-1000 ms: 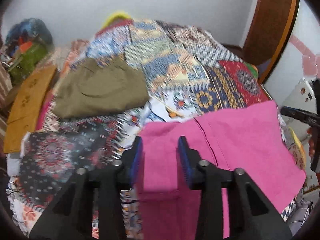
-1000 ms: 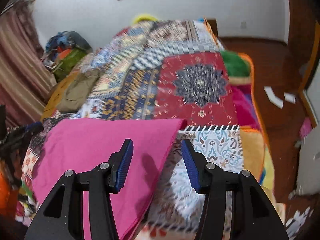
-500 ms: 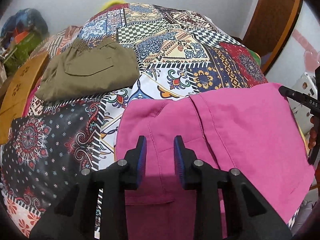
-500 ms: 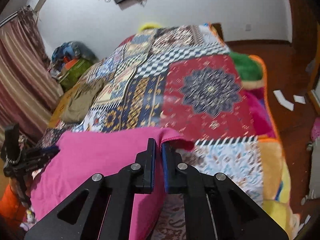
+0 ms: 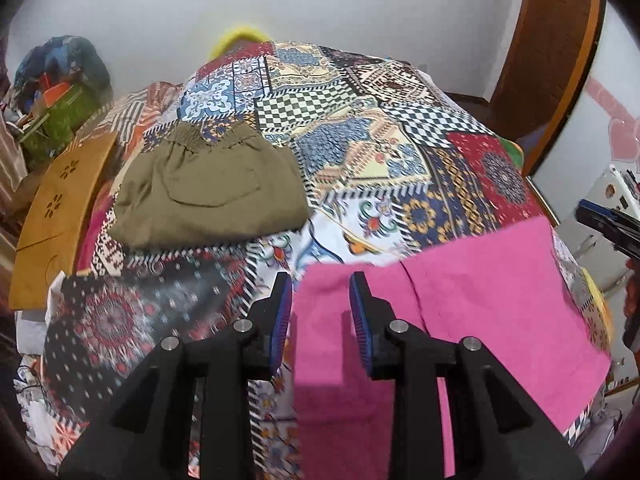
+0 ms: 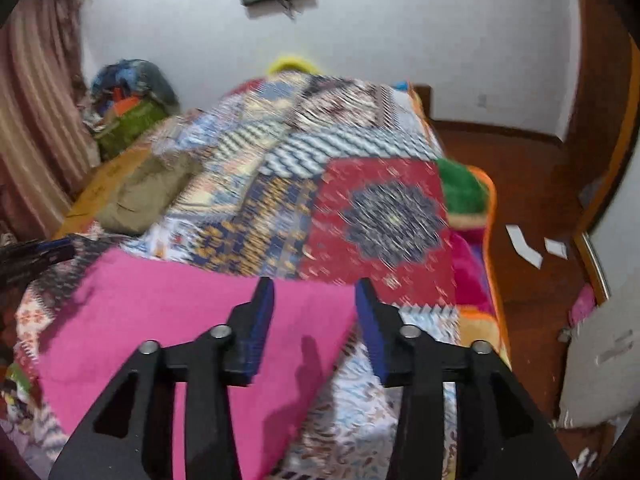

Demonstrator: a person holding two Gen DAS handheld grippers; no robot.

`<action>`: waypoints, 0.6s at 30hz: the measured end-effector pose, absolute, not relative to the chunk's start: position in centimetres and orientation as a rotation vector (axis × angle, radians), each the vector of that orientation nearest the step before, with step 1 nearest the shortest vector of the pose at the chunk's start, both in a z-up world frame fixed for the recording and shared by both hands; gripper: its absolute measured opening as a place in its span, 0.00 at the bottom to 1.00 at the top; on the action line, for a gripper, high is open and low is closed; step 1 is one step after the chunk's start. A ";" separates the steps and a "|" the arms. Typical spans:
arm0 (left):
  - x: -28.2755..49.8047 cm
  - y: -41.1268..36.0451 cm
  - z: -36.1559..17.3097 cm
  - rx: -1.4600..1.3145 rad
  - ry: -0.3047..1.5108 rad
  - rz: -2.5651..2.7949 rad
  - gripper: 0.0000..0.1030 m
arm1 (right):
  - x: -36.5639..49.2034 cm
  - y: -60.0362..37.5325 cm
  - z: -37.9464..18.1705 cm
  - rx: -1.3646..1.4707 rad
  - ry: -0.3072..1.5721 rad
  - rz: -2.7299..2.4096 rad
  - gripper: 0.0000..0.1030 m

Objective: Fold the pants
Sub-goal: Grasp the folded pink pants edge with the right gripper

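Note:
Pink pants (image 5: 480, 304) lie folded flat on the patchwork bedspread, near the bed's front edge; they also show in the right wrist view (image 6: 168, 312). My left gripper (image 5: 320, 312) is open, its fingers above the pants' far left corner, holding nothing. My right gripper (image 6: 314, 316) is open above the pants' far right corner, holding nothing. The right gripper's tip shows at the right edge of the left wrist view (image 5: 608, 228).
Folded olive-green shorts (image 5: 208, 192) lie farther back on the bedspread (image 5: 360, 128). A tan board (image 5: 52, 216) lies at the bed's left edge. Bags (image 5: 60, 80) are piled in the far left corner. Wooden floor (image 6: 520, 208) with paper scraps lies to the right.
Both grippers opened and let go of the pink pants. They pulled back and rose a little; the pants now lie flat with the far edge laid down.

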State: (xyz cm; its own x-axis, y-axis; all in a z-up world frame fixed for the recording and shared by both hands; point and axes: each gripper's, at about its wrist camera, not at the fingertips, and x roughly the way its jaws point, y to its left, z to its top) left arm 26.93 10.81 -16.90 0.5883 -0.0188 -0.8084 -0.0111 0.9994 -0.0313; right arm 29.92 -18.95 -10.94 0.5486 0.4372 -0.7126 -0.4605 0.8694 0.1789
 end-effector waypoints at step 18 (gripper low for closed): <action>32.9 12.7 -24.2 -0.197 1.167 -0.206 0.37 | 31.1 -13.4 -17.5 -0.093 0.988 0.742 0.40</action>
State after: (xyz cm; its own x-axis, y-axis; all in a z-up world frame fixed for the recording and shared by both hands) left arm 32.93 12.74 -24.22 0.3786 -0.2616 -0.8878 0.0583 0.9641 -0.2592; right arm 31.15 -13.40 -17.53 0.3297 0.5255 -0.7844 -0.6064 0.7546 0.2506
